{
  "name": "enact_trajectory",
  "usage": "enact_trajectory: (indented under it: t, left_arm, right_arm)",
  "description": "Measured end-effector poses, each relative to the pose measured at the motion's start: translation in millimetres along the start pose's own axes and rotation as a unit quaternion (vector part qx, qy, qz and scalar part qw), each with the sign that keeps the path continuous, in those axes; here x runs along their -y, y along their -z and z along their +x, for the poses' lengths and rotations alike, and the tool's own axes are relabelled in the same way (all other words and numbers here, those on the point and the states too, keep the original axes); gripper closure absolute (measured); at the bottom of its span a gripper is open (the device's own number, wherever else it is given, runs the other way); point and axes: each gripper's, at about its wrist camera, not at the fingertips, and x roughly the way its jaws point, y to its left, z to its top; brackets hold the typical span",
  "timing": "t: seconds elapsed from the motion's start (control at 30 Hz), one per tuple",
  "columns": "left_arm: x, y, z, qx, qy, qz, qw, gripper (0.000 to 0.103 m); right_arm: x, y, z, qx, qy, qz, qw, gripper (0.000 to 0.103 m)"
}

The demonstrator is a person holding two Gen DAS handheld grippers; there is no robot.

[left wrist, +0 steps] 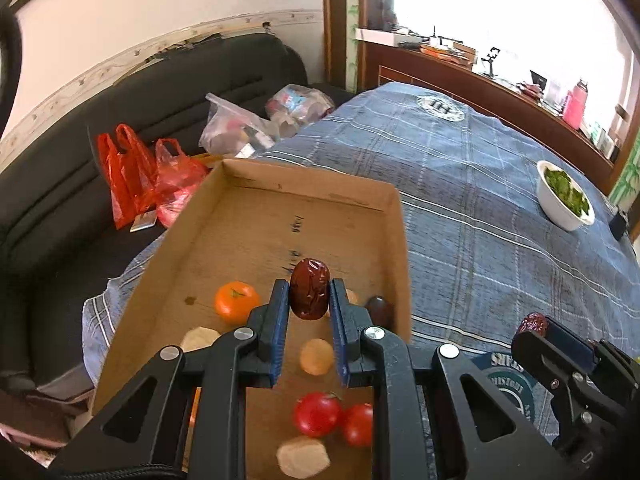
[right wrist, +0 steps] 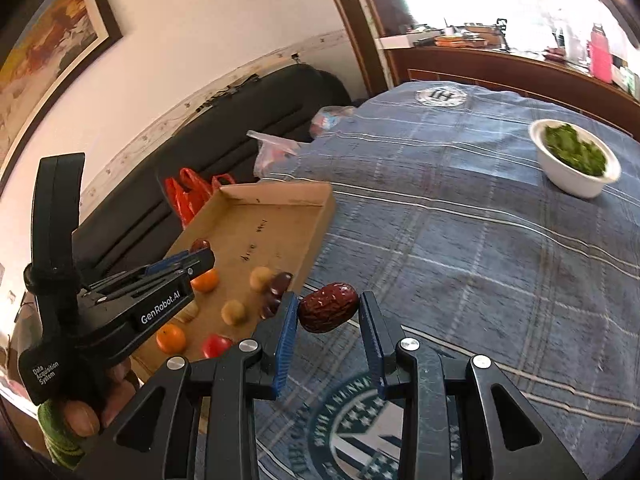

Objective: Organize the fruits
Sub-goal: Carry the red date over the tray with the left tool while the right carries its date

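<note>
Fingers (left wrist: pixel 280 308) around upright date (left wrist: pixel 309 294)

You get strong daylight from the window (left wrist: pixel 500 12) at upper right of both views, blown out to white glare. Fisheye bending curves the edges and darkens the corners. The white bowl (right wrist: pixel 576 160) smears with motion blur in your right view.

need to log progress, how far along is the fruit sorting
Done: oranges, tomatoes and pale round fruits already lie in the cardboard tray. In hand: the left claw holds a red date above the tray; the right claw holds another date over the blue cloth. Left: setting both down.
</note>
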Motion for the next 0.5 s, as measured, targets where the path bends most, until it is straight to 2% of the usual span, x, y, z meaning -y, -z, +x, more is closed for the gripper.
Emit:
enact_trajectory:
  t: [0.23,0.5]
  left_arm:
    - [-30.1,-15.6,16.6,-0.017,0.0,-0.027,0.9995,0.085]
    - [-66.5,-45.0,43.3,-0.032,-0.022,-0.055,0.9977,0.085]
  right_arm:
    - [-17.8,-18.8,26.6,-0.013,-0.021,-0.012,1.0,0.072]
    - [-47.9,-54.2,72.4,-0.026,-0.047,-0.037,0.998,0.072]
